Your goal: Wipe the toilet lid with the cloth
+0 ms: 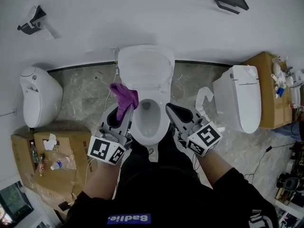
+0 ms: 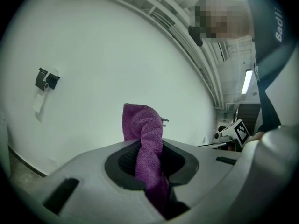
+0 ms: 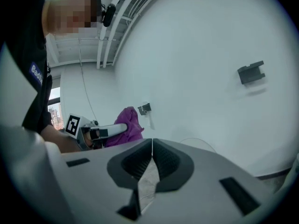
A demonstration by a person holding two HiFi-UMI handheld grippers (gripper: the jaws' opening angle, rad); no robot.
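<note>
The person stands over the toilet, whose lid is raised and leans back against the white wall; the left hand-held gripper has its jaws clamped on a purple cloth, which runs up between them as a twisted bunch and flops over at the top; in the head view that bunch sits at the lid's lower left corner, just above the bowl's rim, but whether it touches the lid cannot be told, and the left gripper view shows only bare wall behind the cloth; the right hand-held gripper has its jaws pressed together with nothing between them, and it hangs beside the bowl's right edge, apart from the lid; judged from this, the step in hand is the approach: the cloth is gripped and brought near, and the wiping itself looks not yet begun; the next move calls for tilting the left hand-held gripper forward so the loose top of the cloth lies flat on the lid's face, then sweeping across it with light, even pressure, since an upright lid may rock on its hinge; the empty right hand-held gripper could steady the lid's edge if it shifts; because the cloth is bunched and not spread, little of it is likely to meet the lid on each pass, so overlapping strokes seem needed.
</note>
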